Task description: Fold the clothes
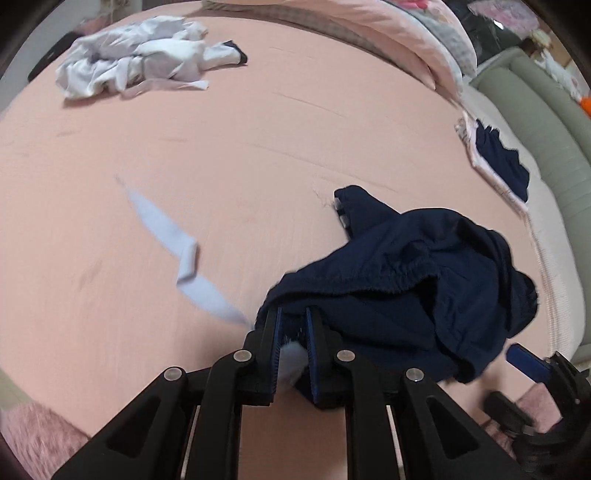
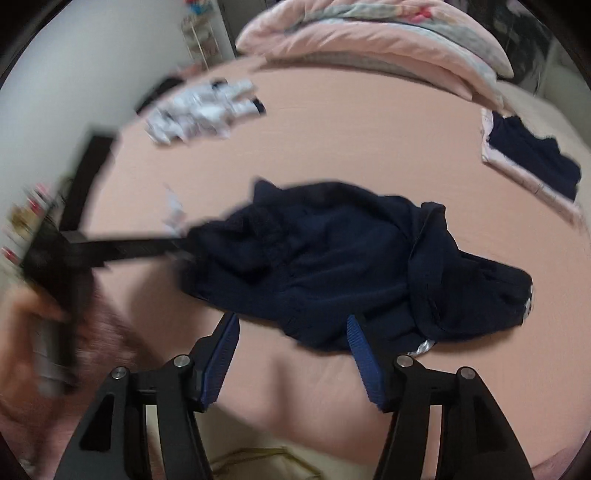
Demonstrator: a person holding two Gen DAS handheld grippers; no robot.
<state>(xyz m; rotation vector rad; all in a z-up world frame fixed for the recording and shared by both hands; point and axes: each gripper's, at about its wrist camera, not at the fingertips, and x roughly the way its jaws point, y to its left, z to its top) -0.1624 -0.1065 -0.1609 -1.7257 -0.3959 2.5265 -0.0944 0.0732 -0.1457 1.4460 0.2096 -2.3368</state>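
A crumpled navy garment (image 1: 406, 295) (image 2: 332, 258) with an elastic waistband lies on the pink bed sheet (image 1: 221, 147). My left gripper (image 1: 293, 317) is shut on the garment's left edge, with a tuft of white cloth pinched between its pads. A white strip (image 1: 166, 236) trails from those jaws across the sheet to the left. In the right wrist view the left gripper (image 2: 177, 243) shows blurred at the garment's left end. My right gripper (image 2: 291, 319) stands open at the garment's near hem, and its pads (image 2: 365, 362) do not press on the cloth.
A heap of white clothes (image 1: 136, 66) (image 2: 207, 107) lies at the far left of the bed. A folded stack with a navy piece on top (image 1: 495, 158) (image 2: 532, 158) sits at the right edge. Pink bedding (image 1: 388, 33) is piled at the head end.
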